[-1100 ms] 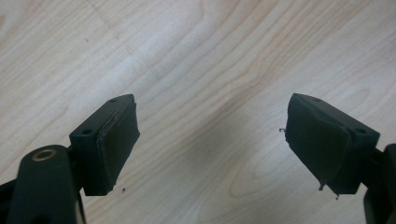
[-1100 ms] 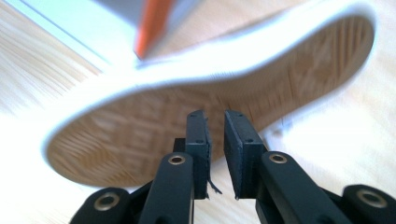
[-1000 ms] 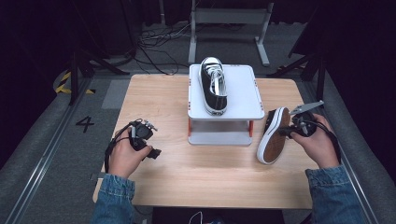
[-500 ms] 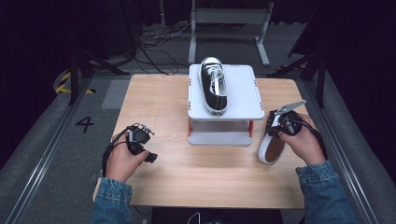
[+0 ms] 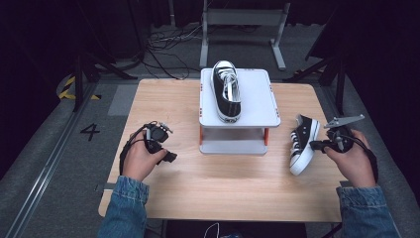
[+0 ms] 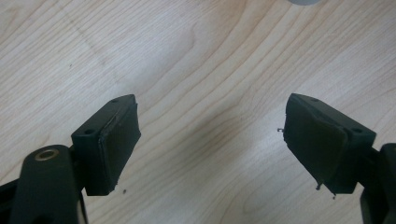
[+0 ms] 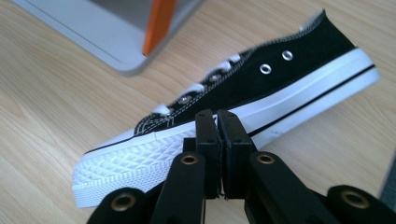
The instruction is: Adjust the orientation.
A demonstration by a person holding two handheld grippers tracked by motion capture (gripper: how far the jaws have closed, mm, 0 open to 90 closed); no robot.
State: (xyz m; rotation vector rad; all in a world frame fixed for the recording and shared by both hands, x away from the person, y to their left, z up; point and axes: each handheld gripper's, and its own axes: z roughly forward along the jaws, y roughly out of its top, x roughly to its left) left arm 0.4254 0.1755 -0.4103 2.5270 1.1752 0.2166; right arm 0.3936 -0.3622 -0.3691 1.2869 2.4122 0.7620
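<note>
A black low-top sneaker (image 5: 303, 144) with a white sole rests on its sole at the right of the wooden table (image 5: 237, 188), toe toward me. My right gripper (image 5: 317, 145) sits just right of it. In the right gripper view its jaws (image 7: 217, 116) have just been closing and now press together with nothing between them, their tips close to the sneaker's (image 7: 261, 88) white sole edge. A matching sneaker (image 5: 227, 91) lies on top of the white stand (image 5: 257, 94). My left gripper (image 5: 168, 156) hovers over bare wood at the left, and the left gripper view shows it open (image 6: 210, 140) and empty.
The white stand has orange legs (image 7: 159, 25) and a lower shelf (image 5: 233, 147), and it fills the table's middle back. Bare wood lies in front of the stand and between my hands. Dark floor with cables and a metal frame (image 5: 242, 20) lies beyond the table.
The right hand has shifted right, away from the stand. The sneaker, earlier tipped on its side with the sole showing, now rests flat. The left hand has moved slightly.
</note>
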